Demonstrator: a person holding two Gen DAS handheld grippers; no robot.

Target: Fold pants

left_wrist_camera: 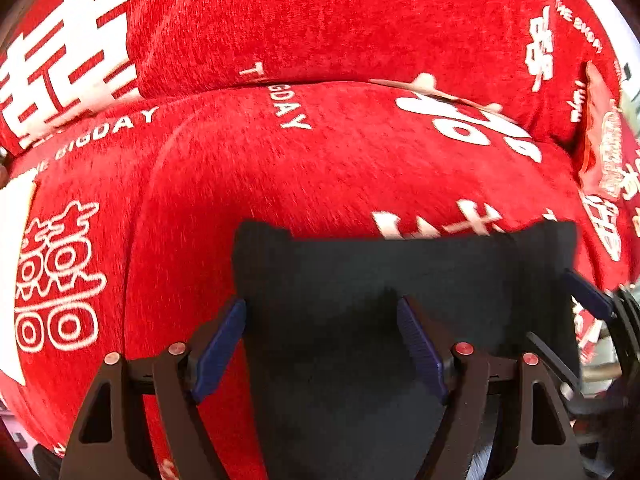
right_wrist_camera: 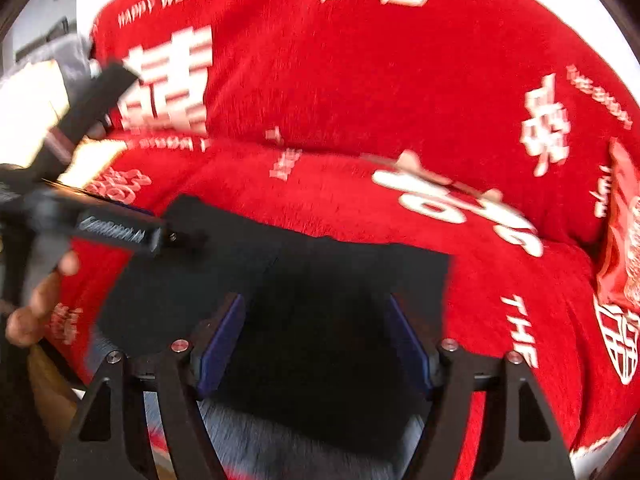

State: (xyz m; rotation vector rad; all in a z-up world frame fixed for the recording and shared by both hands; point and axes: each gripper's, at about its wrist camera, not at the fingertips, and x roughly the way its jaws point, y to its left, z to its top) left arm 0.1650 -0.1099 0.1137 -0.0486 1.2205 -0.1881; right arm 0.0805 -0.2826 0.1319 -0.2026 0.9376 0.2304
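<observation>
Black pants (left_wrist_camera: 400, 276) lie folded into a flat rectangular stack on the seat of a red sofa cover (left_wrist_camera: 320, 160), the one with white lettering and double-happiness characters. Landmark for everything below: the pants stack.

Left gripper (left_wrist_camera: 322, 344): points steeply down over the stack's near part. Jaws spread wide, nothing pinched. Left blue pad (left_wrist_camera: 219, 350) sits at the stack's left edge, over the boundary with the red cover; the other pad is over the black fabric, mid-stack. Cannot tell if either pad touches the cloth. Far edge of the stack runs straight across beyond the fingertips, corners slightly raised.

Right gripper (right_wrist_camera: 316, 340): also angled down over the near part of the stack, jaws parted, no fabric between the pads. Both pads frame dark cloth; picture is motion-blurred, so contact cannot be told. In the left wrist view one of its blue pads shows at the stack's right edge.

From the right wrist view the left gripper shows as a blurred black body at the stack's far left corner, with a person's hand (right_wrist_camera: 36, 300) on its handle, left of the stack.

Right of the stack, well apart, a red printed packet (right_wrist_camera: 624, 232) leans at the sofa's corner. Behind the stack the cover rises up the backrest.
</observation>
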